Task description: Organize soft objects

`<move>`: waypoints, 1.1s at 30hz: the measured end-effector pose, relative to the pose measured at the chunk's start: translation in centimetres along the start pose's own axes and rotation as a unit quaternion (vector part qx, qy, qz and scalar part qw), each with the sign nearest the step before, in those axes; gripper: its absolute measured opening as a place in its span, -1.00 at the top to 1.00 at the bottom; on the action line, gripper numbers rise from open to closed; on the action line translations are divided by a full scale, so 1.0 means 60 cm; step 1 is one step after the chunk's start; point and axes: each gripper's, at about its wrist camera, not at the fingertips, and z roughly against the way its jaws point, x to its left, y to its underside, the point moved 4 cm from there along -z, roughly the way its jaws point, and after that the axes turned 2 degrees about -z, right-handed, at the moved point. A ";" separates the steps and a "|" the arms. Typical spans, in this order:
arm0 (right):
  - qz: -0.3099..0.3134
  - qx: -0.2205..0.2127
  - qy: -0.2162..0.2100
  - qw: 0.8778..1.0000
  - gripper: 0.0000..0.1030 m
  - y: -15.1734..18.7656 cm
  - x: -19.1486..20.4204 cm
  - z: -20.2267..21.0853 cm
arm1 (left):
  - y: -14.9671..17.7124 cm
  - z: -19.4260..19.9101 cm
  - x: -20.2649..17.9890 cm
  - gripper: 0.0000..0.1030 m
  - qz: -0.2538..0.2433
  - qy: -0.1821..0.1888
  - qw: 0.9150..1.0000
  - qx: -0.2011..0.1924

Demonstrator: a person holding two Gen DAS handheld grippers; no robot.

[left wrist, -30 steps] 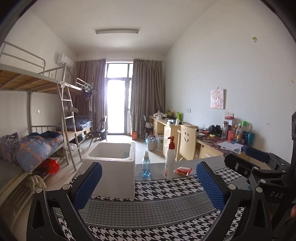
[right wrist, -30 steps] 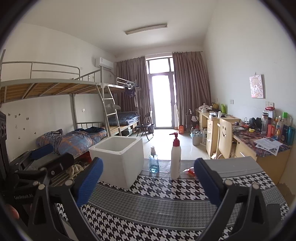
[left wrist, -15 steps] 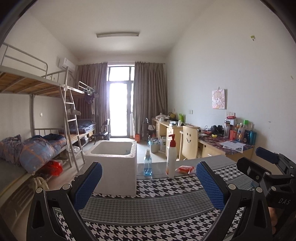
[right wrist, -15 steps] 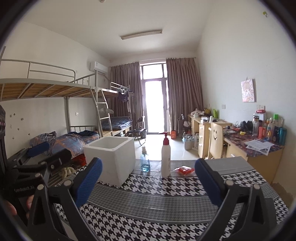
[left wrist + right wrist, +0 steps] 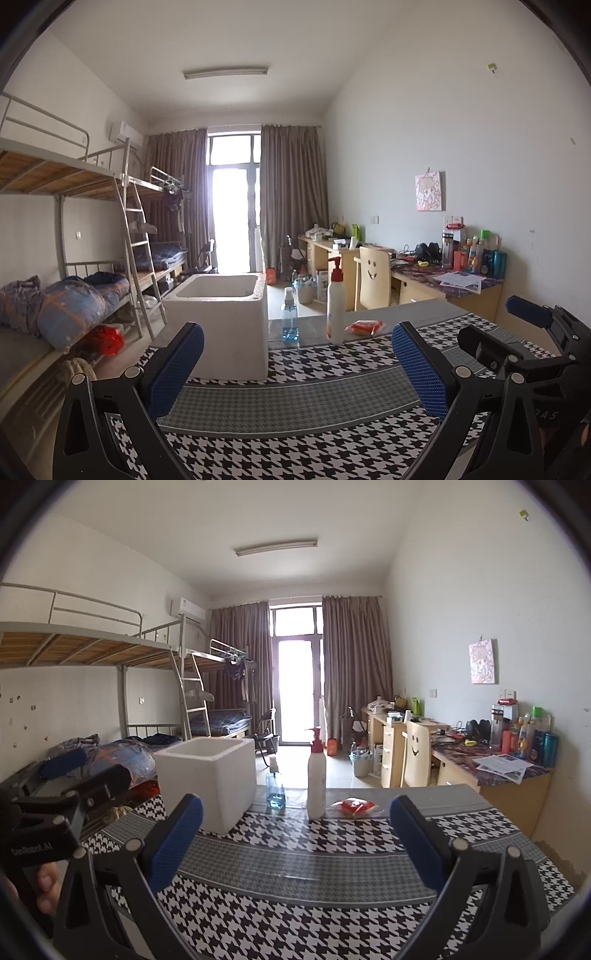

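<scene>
Both tools are held level above the near edge of the table, nothing between their blue pads: the left gripper (image 5: 297, 369) is spread wide, and the right gripper (image 5: 295, 842) is spread equally wide. The likeliest soft object, a small red-and-orange plastic packet (image 5: 354, 805), is seen at about 12 o'clock from the right gripper, lying flat just right of the white pump bottle (image 5: 316, 775). A clear spray bottle (image 5: 275, 786) with blue liquid stands at 11 o'clock, and the white foam box (image 5: 210, 779), open at the top, sits further left at about 10 o'clock.

For a clean first pick, the packet would best be approached from its right side, so that the tall pump bottle is not knocked, and pinched low across its crinkly wrap.

The table is covered with a black-and-white houndstooth cloth (image 5: 332, 838) crossed by grey bands. Behind it, a dormitory room is shown: bunk beds at the left, desks along the right wall, curtained balcony door beyond.
</scene>
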 end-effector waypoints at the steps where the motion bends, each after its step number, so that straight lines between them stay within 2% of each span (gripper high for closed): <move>1: 0.004 0.000 0.003 1.000 -0.98 0.002 0.001 0.000 | 0.002 0.000 0.000 -0.98 0.001 0.000 1.000 0.001; 4: 0.017 0.005 0.006 1.000 -0.98 0.009 0.003 0.000 | 0.007 -0.002 0.000 -0.98 0.005 0.002 1.000 0.006; 25: 0.000 0.003 -0.014 1.000 -0.98 0.036 -0.001 0.023 | 0.055 -0.003 0.012 -0.98 0.012 -0.008 0.999 0.031; 33: -0.005 0.009 -0.021 1.000 -0.98 0.044 0.002 0.021 | 0.063 0.004 0.009 -0.98 0.005 -0.011 1.000 0.028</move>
